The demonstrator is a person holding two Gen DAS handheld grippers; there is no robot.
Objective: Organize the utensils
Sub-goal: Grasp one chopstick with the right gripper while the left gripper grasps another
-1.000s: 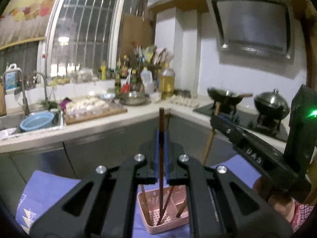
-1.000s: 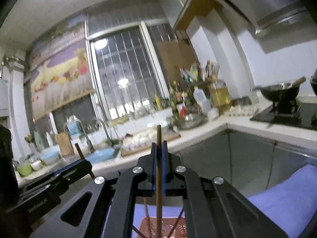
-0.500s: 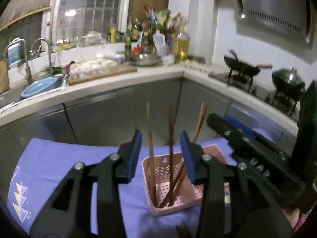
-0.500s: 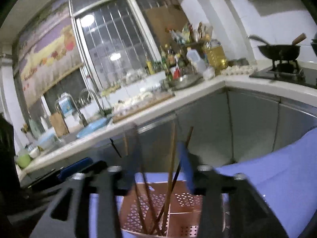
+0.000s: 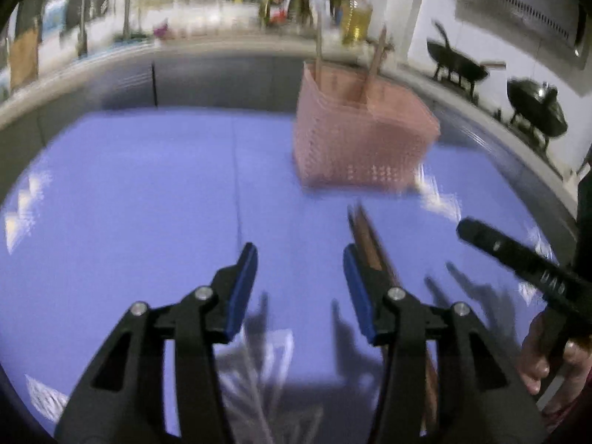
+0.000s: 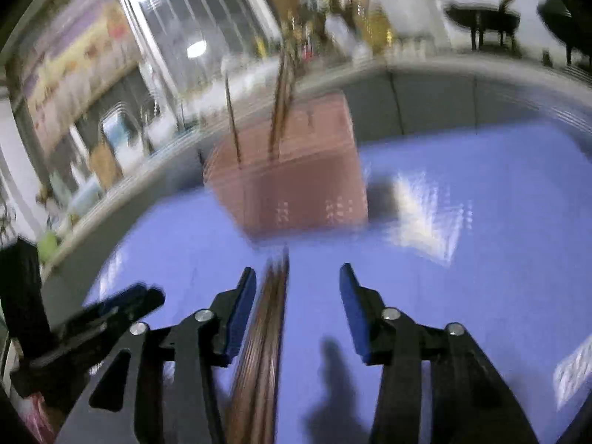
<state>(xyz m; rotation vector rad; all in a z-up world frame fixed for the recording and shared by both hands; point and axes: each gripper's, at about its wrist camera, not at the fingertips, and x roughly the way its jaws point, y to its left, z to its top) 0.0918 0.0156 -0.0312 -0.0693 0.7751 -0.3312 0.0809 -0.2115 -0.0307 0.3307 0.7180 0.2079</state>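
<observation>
Both views are blurred, so small details cannot be read. In the left wrist view, the loose chopsticks (image 5: pixel 370 244) lie on the blue mat (image 5: pixel 148 185), running from about 12 o'clock down toward 5 o'clock. They pass just outside and under the right finger of the left gripper (image 5: pixel 299 270), not between its two fingers. The jaws of this gripper are spread and opening, and between the blue pads (image 5: pixel 242 288) only the mat is seen; nothing is held. The pink basket (image 5: pixel 362 140) stands on the mat farther away, at about 1 o'clock from this gripper, with a few chopsticks standing upright in it. The right gripper (image 5: pixel 518 255) enters this view at 3 o'clock, with the person's hand (image 5: pixel 547 355) on its handle at 4 o'clock. In the right wrist view, a bundle of brown chopsticks (image 6: pixel 266 333) lies on the mat between the two fingers of the right gripper (image 6: pixel 298 285), close to the left finger and pointing toward 12 o'clock, at the basket (image 6: pixel 296 185). These jaws are apart but closing, and the right pad (image 6: pixel 353 310) is well apart from the bundle. If the left pad touches the bundle, I cannot tell. The left gripper (image 6: pixel 111 314) shows at 9 o'clock in this view.
</observation>
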